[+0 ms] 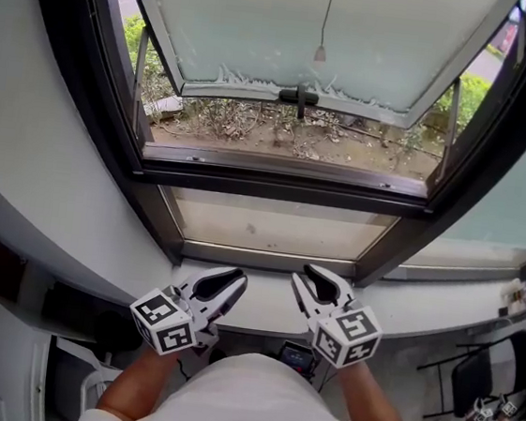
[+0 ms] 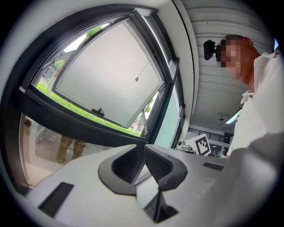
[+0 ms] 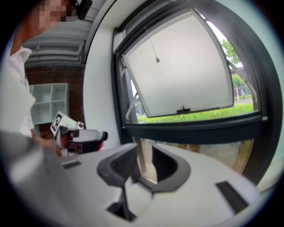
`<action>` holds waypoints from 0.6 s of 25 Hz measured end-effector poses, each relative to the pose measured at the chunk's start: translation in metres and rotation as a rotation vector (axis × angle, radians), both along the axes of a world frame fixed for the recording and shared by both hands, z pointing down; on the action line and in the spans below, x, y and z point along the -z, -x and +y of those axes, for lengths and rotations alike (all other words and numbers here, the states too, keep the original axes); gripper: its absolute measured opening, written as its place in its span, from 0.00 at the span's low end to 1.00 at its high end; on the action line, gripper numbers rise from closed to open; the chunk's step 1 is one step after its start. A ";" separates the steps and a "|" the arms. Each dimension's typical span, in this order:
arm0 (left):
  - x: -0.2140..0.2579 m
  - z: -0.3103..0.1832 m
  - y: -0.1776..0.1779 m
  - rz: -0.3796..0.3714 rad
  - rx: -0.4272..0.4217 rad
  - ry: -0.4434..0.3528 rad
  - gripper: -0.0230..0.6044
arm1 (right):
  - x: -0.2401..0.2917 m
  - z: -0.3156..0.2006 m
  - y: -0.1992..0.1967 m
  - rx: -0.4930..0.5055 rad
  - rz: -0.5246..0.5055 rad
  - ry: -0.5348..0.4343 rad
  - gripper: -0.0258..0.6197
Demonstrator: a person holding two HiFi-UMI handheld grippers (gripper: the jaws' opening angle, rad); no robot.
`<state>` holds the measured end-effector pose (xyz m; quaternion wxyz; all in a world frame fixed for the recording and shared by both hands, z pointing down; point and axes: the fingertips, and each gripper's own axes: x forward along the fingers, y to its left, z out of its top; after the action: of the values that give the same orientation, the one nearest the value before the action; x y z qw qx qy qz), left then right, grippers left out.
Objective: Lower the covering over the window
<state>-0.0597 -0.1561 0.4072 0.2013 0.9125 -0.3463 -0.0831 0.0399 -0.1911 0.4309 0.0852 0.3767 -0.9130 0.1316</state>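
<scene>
A thin pull cord [image 1: 327, 14] with a small weight [image 1: 320, 53] hangs in front of the frosted, tilted-out window sash [image 1: 264, 35]. No blind or shade shows in any view. Both grippers are low, over the sill, well below the cord's end and apart from it. My left gripper [image 1: 228, 281] has its jaws a narrow crack apart with nothing between them [image 2: 144, 153]. My right gripper [image 1: 310, 278] stands open, its jaws empty [image 3: 144, 155]. The cord [image 2: 143, 71] [image 3: 152, 46] hangs high and far ahead in both gripper views.
A black handle [image 1: 300, 96] sits on the sash's lower edge. The dark window frame [image 1: 276, 183] crosses above a fixed lower pane. The pale sill [image 1: 261, 313] lies under the grippers. A black chair [image 1: 495, 368] stands at the right and a white shelf [image 3: 49, 102] by the wall.
</scene>
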 end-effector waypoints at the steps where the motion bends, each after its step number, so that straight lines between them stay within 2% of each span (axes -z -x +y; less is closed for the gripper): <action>1: 0.004 -0.003 0.001 -0.004 -0.002 -0.012 0.12 | 0.005 -0.003 0.001 0.003 0.007 -0.016 0.21; 15: 0.062 -0.049 0.013 -0.085 0.015 -0.161 0.12 | 0.080 -0.047 0.011 -0.004 0.074 -0.222 0.21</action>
<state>-0.0724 -0.2051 0.3450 0.1119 0.9259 -0.3534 -0.0731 0.0286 -0.2380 0.3505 0.0766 0.3903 -0.9174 0.0161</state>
